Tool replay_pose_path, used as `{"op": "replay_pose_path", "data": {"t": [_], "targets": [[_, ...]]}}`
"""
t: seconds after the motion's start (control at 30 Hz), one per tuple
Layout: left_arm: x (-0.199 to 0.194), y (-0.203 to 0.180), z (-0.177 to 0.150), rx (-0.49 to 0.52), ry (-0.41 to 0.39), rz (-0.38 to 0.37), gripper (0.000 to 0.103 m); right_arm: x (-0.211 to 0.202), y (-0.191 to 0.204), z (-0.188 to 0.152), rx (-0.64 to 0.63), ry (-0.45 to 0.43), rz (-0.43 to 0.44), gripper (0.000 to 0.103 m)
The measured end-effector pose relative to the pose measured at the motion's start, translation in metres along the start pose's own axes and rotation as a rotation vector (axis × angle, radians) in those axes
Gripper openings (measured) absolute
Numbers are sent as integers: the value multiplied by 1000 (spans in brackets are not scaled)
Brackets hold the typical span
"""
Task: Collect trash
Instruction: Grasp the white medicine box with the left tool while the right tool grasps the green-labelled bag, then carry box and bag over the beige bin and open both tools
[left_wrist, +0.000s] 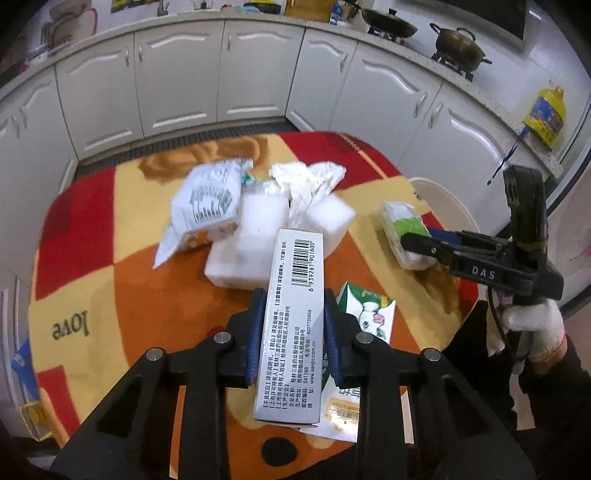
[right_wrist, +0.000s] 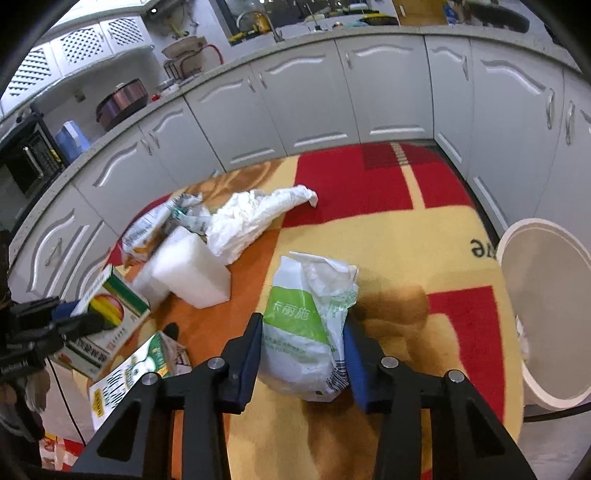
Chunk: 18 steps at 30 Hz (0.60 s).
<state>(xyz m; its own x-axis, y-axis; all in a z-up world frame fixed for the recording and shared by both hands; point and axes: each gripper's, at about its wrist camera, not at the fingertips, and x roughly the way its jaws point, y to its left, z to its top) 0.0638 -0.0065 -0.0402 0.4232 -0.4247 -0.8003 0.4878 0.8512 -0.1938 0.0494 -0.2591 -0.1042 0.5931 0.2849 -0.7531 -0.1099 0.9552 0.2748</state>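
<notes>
Spotter: Grip check. Clamping the silver box (left_wrist: 295, 273) between the fingers of the left gripper (left_wrist: 293, 297), closed snug on its long sides, up above the patterned mat (right_wrist: 388, 240)?

Handler: Holding it exactly so. Pinching the green-and-white tissue packet (right_wrist: 295, 354) with the right gripper (right_wrist: 302, 319) as well, fingers drawn in against both sides and creasing the film. Not managing to tell whether lifted clear or resting on the mat. Sitting near the white bin (right_wrist: 532, 220), off to the right.

Spotter: Taking the packet across first, then. Squeezing evenly, probably risking a slip otherwise with wrapping that soft. Aiming past the rim, not at it.

Handler: Planning on opening only when hanging squarely over the mouth. Carrying the box level meanwhile, steering clear of the foam block (right_wrist: 188, 273) and milk carton (left_wrist: 369, 310) lying below.

Spotter: Leaving the crumpled paper (right_wrist: 251, 218) for a later pass.
</notes>
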Motion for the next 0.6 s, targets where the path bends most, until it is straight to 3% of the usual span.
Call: {"op": "replay_pose_path", "data": {"t": [0.3, 0.6], "targets": [[-23, -14, 19, -20, -72, -12, 26, -32, 2, 1, -16, -67, 20, 40], [-20, -68, 47, 43, -108, -68, 26, -62, -20, 2, 7, -130, 6, 40]]}}
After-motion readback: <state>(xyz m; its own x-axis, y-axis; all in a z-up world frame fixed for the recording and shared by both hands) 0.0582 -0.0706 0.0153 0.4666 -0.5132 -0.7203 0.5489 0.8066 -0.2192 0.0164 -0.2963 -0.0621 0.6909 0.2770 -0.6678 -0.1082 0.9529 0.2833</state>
